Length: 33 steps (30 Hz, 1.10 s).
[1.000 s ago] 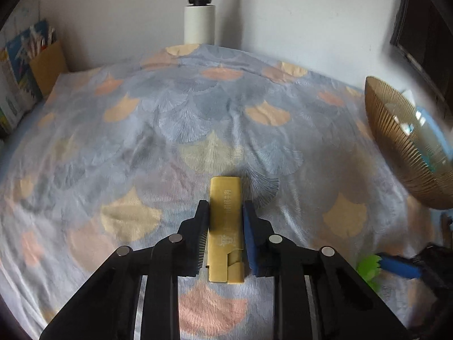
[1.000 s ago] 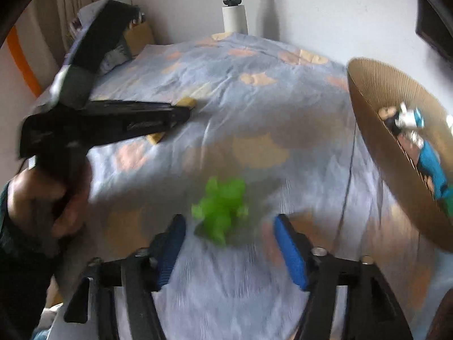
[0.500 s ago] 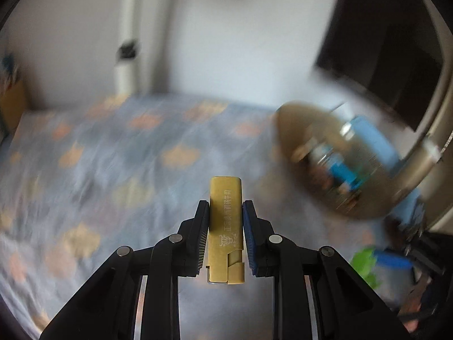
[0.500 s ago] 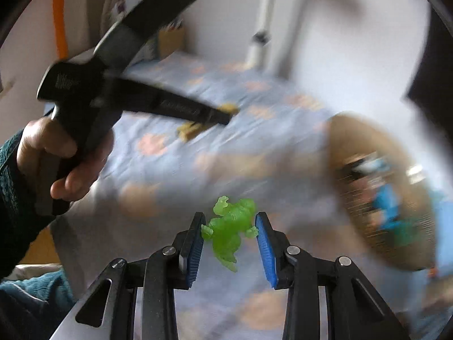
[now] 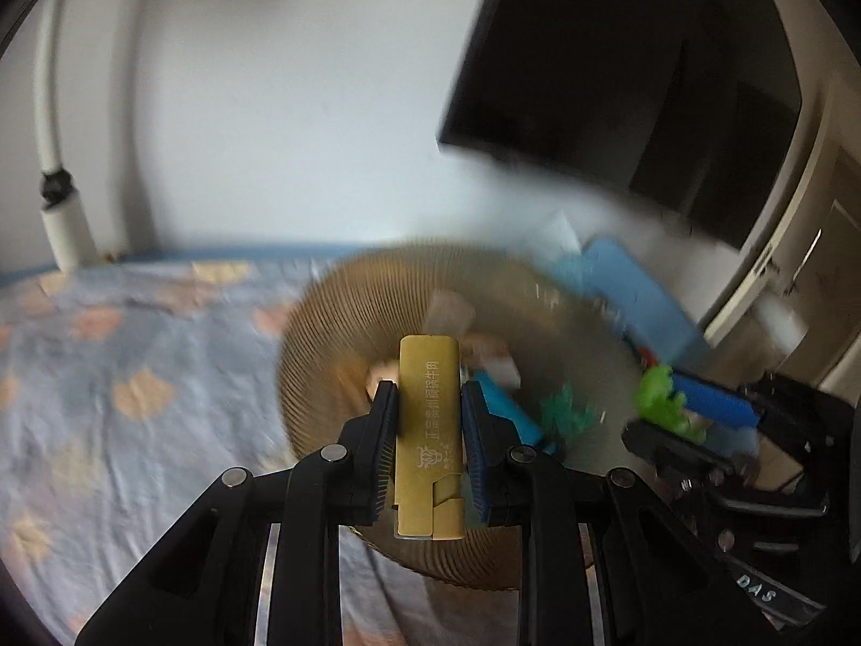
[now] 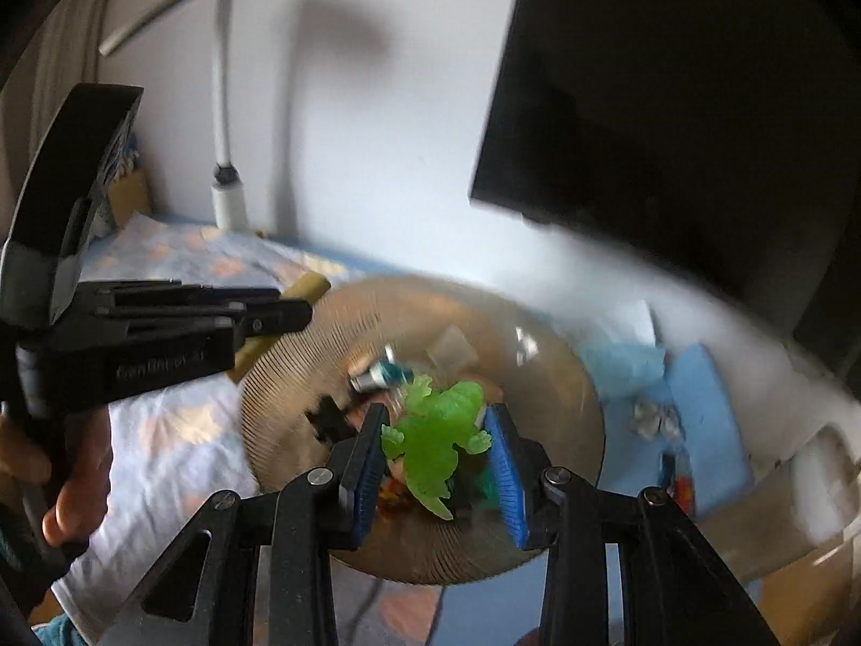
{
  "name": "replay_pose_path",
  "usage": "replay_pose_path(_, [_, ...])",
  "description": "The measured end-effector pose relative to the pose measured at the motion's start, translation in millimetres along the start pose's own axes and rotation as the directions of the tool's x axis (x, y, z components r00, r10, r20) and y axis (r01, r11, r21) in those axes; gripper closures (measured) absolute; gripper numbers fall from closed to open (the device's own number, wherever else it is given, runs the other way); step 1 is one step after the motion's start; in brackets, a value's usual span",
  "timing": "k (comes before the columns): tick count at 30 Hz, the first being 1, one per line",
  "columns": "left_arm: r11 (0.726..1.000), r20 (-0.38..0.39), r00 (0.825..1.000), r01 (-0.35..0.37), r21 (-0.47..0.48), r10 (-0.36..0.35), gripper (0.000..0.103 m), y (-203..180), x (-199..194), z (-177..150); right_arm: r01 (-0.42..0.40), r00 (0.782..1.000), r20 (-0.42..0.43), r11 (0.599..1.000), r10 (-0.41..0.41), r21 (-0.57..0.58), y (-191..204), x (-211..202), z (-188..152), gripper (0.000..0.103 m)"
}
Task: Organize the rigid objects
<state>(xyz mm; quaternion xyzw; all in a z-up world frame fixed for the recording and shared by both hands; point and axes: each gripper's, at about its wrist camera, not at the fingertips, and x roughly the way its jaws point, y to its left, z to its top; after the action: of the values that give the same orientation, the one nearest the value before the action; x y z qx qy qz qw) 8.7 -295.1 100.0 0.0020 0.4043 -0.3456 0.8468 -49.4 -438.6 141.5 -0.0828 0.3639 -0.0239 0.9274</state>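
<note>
My left gripper point(image 5: 429, 393) is shut on a flat gold bar point(image 5: 429, 430) with printed characters, held above the near rim of a ribbed gold bowl point(image 5: 317, 323). My right gripper point(image 6: 437, 425) is shut on a green toy dinosaur point(image 6: 438, 430), which hangs over the same bowl point(image 6: 290, 377). Several small toys lie blurred inside the bowl. In the left wrist view the right gripper point(image 5: 680, 412) with the green toy point(image 5: 659, 395) shows at the right. In the right wrist view the left gripper point(image 6: 293, 312), held by a hand point(image 6: 70, 490), comes in from the left with the gold bar's tip point(image 6: 312, 286) showing.
The bowl sits on a bed with a blue, leaf-patterned cover point(image 5: 107, 377). A white lamp post point(image 6: 228, 199) stands at the back wall. A dark screen point(image 6: 672, 107) hangs at the upper right. Blue boxes point(image 6: 699, 409) lie beyond the bowl.
Both grippers have risen and swung right from over the bedcover to over the gold bowl. The right gripper has shut on the green dinosaur and lifted it. The gold bar stays gripped.
</note>
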Motion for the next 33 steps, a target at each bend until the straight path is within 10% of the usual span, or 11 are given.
replay_pose_path(3, [0.999, -0.042, 0.998, 0.040, 0.014, -0.040, 0.081, -6.3, 9.5, -8.6, 0.009, 0.999, -0.049, 0.999, -0.007, 0.042, -8.0, 20.5, -10.6, 0.067])
replay_pose_path(9, [0.995, 0.101, 0.994, -0.048, 0.083, 0.040, 0.015, -6.3, -49.1, 1.8, 0.012, 0.999, -0.048, 0.983, -0.003, 0.182, -38.9, 12.4, -6.0, 0.041])
replay_pose_path(16, [0.991, 0.259, 0.957, -0.134, -0.009, 0.131, 0.013, 47.8, -144.2, -11.1, -0.055, 0.997, 0.060, 0.979, 0.044, 0.197, -16.2, -41.3, 10.7, 0.039])
replay_pose_path(23, [0.983, 0.303, 0.940, -0.120, -0.142, 0.158, 0.001, 117.6, -208.8, -48.3, -0.112, 0.989, 0.097, 0.994, 0.111, 0.008, 89.8, -60.2, 18.2, 0.020])
replay_pose_path(33, [0.930, 0.109, 0.931, -0.328, -0.165, 0.348, 0.001, 180.4, -155.1, -121.7, -0.090, 0.996, 0.002, 0.995, 0.091, -0.044, 195.3, 3.8, -33.4, 0.013])
